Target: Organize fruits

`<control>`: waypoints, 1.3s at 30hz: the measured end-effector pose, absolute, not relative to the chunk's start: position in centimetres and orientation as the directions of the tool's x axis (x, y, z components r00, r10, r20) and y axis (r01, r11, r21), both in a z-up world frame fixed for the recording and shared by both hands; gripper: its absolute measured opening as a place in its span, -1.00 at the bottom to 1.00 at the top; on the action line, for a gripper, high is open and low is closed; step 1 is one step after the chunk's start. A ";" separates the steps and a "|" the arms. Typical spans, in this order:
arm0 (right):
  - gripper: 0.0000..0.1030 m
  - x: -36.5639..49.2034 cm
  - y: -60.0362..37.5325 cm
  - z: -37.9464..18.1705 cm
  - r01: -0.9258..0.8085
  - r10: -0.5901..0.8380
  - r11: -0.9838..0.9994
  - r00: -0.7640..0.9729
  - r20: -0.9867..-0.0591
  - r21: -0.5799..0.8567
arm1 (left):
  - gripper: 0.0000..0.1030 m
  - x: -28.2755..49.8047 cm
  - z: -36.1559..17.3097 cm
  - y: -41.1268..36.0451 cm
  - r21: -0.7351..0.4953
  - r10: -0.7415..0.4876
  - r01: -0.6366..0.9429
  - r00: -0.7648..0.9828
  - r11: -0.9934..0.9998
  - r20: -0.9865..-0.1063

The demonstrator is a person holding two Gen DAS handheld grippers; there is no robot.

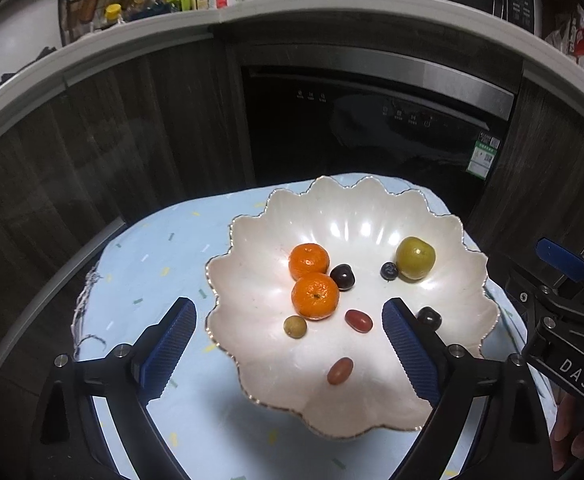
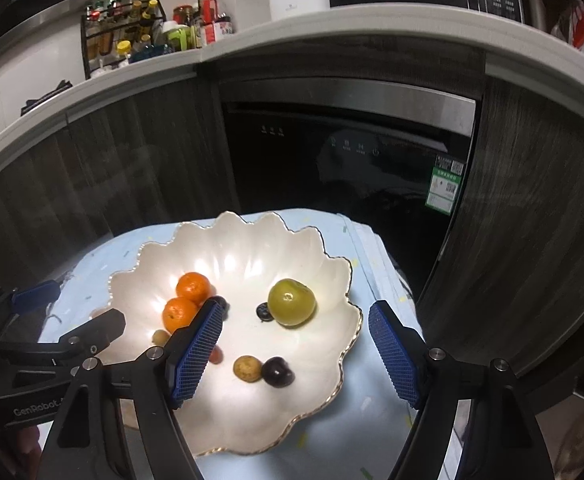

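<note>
Jaws on both grippers stood wide apart and held nothing: the left gripper [image 1: 290, 344] hovered over the near rim of the scalloped bowl [image 1: 375, 204], the right gripper [image 2: 295, 350] over its right half. All the fruit lay inside the bowl at centre frame: two mandarins [image 1: 315, 295] touching, a green fruit [image 1: 415, 258] beside a blueberry [image 1: 389, 271], and small dark, red and olive pieces scattered loosely. Those little round ones looked likely to roll or squirt out of a pinch. A low jaw could have caught the bowl's gilt rim and shifted it on the pale blue cloth [image 1: 152, 264] over the small worktop. Both grippers crowded close and might have collided.
</note>
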State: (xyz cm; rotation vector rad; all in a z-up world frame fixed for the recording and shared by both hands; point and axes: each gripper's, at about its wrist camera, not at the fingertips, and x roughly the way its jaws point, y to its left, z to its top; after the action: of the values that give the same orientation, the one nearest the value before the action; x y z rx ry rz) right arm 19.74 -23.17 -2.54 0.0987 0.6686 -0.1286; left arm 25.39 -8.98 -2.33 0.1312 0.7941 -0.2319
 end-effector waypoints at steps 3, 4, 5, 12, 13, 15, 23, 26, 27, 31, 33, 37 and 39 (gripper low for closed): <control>0.49 18.9 -22.8 -1.9 0.149 -0.088 0.988 0.784 -0.614 0.049 | 0.92 24.4 -1.6 -8.5 0.031 -0.150 0.241 0.691 0.970 -0.707; 0.49 18.5 -22.7 -1.6 0.150 -0.090 0.988 0.786 -0.612 0.048 | 0.93 24.0 -1.3 -8.3 0.029 -0.146 0.233 0.695 0.972 -0.704; 0.49 18.1 -22.6 -1.4 0.151 -0.092 0.988 0.787 -0.609 0.045 | 0.94 23.8 -1.2 -8.1 0.025 -0.146 0.229 0.697 0.973 -0.702; 0.64 15.8 -21.6 0.0 0.154 -0.106 0.988 0.803 -0.587 0.031 | 0.96 21.3 -0.4 -6.8 0.003 -0.144 0.204 0.704 0.979 -0.696; 0.64 15.6 -21.5 0.1 0.154 -0.107 0.988 0.804 -0.585 0.031 | 0.96 20.9 -0.3 -6.6 0.004 -0.141 0.200 0.705 0.980 -0.695; 0.64 14.7 -21.2 0.4 0.153 -0.107 0.988 0.806 -0.582 0.030 | 0.98 20.2 -0.2 -6.3 0.003 -0.138 0.194 0.709 0.981 -0.691; 0.64 12.4 -19.7 0.7 0.127 -0.093 0.992 0.812 -0.576 0.019 | 0.99 17.3 -0.2 -4.9 -0.010 -0.131 0.170 0.718 0.985 -0.683; 0.64 11.4 -19.3 0.6 0.124 -0.096 0.992 0.813 -0.574 0.010 | 0.99 16.1 -0.4 -4.3 -0.014 -0.128 0.162 0.720 0.987 -0.682; 0.64 11.2 -19.2 0.6 0.124 -0.096 0.992 0.813 -0.574 0.010 | 0.99 15.7 -0.4 -4.2 -0.015 -0.128 0.160 0.723 0.987 -0.679; 0.64 10.3 -18.9 0.4 0.122 -0.096 0.992 0.812 -0.576 0.007 | 0.99 14.5 -0.6 -3.6 -0.015 -0.124 0.155 0.725 0.988 -0.678; 0.64 9.6 -18.6 0.4 0.123 -0.099 0.992 0.814 -0.572 0.003 | 0.99 13.8 -0.6 -3.4 -0.016 -0.120 0.149 0.727 0.989 -0.676; 0.64 8.2 -18.3 0.5 0.123 -0.100 0.992 0.820 -0.564 0.002 | 0.99 12.3 -0.3 -2.9 -0.014 -0.111 0.137 0.738 0.990 -0.666; 0.64 7.3 -18.1 0.5 0.124 -0.099 0.992 0.824 -0.558 0.008 | 0.99 11.6 -0.1 -2.7 -0.016 -0.111 0.134 0.744 0.991 -0.659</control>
State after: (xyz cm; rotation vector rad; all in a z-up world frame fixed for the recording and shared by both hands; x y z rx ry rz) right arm 7.34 -18.13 0.54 0.0446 0.5912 -0.1184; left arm 11.62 -2.68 -0.14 0.0333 0.7195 -0.1339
